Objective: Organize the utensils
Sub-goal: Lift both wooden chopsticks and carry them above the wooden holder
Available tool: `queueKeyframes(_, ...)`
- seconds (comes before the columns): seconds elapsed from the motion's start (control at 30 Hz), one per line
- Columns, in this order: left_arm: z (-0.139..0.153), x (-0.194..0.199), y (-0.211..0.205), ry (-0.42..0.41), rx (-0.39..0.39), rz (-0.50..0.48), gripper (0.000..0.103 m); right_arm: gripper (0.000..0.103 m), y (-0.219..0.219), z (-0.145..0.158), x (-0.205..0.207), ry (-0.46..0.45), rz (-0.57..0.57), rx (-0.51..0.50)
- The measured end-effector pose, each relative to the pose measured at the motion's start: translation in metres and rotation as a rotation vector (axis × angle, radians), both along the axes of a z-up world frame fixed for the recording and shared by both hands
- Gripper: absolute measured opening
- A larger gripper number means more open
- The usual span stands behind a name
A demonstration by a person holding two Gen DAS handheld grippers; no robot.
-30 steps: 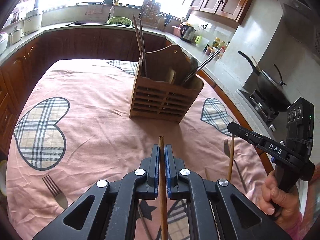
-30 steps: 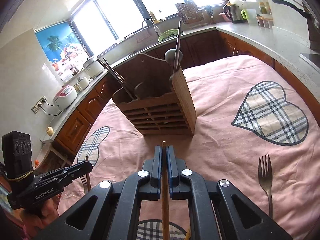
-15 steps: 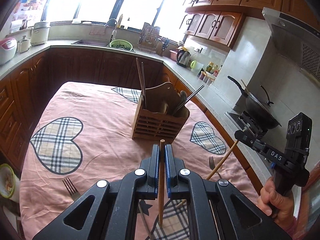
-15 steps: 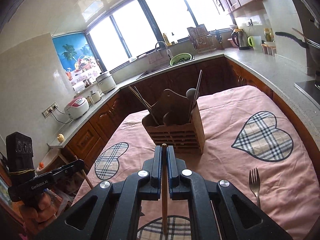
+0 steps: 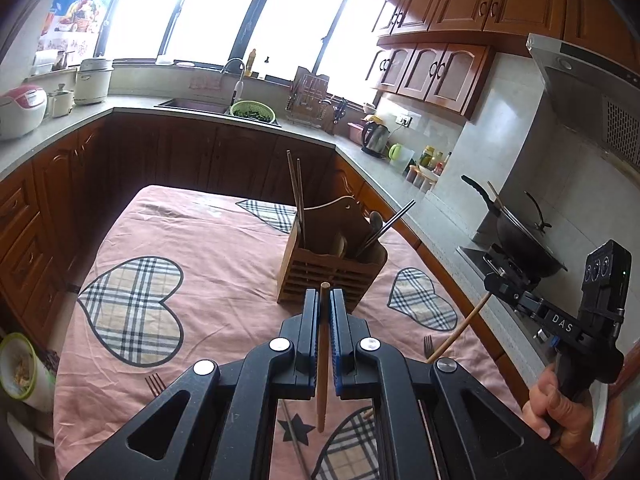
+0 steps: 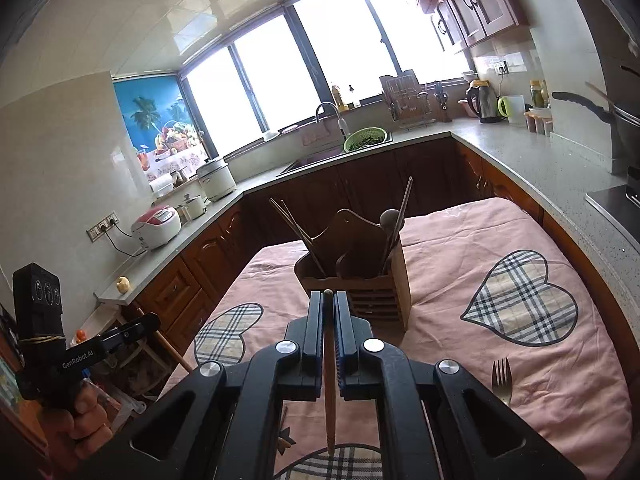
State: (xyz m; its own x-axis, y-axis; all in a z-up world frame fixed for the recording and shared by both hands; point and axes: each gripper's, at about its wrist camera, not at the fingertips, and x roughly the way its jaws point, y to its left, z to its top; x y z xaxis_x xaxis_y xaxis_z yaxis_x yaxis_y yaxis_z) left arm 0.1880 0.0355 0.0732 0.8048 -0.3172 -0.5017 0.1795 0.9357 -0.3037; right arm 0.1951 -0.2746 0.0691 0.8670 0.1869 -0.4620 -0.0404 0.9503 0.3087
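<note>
A wooden utensil holder [image 5: 332, 264] stands on the pink tablecloth, with chopsticks and a spoon in it; it also shows in the right wrist view [image 6: 360, 276]. My left gripper [image 5: 324, 300] is shut on a wooden chopstick [image 5: 322, 360], held high above the table in front of the holder. My right gripper [image 6: 328, 304] is shut on another wooden chopstick [image 6: 330, 392], also raised; it shows at the right of the left wrist view [image 5: 490, 282] with its chopstick [image 5: 456, 334] hanging down.
A fork [image 6: 502, 378] lies on the cloth at the right, another fork [image 5: 154, 385] at the left. The pink tablecloth [image 5: 208, 248] has plaid hearts. Counters surround the table; a wok [image 5: 524, 240] sits on the stove at the right.
Both grippers have risen and drawn back from the holder with their chopsticks; the holder looks smaller and farther below.
</note>
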Motion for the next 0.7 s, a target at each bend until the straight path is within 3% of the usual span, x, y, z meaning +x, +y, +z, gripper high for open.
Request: queueKeyframes(0.7, 0.020, 0.039, -0.001, -0.062, 0.019, 0.003, 0.004, 0.005, -0.009, 0.025, 0.025, -0.086, -0.040, -0.037)
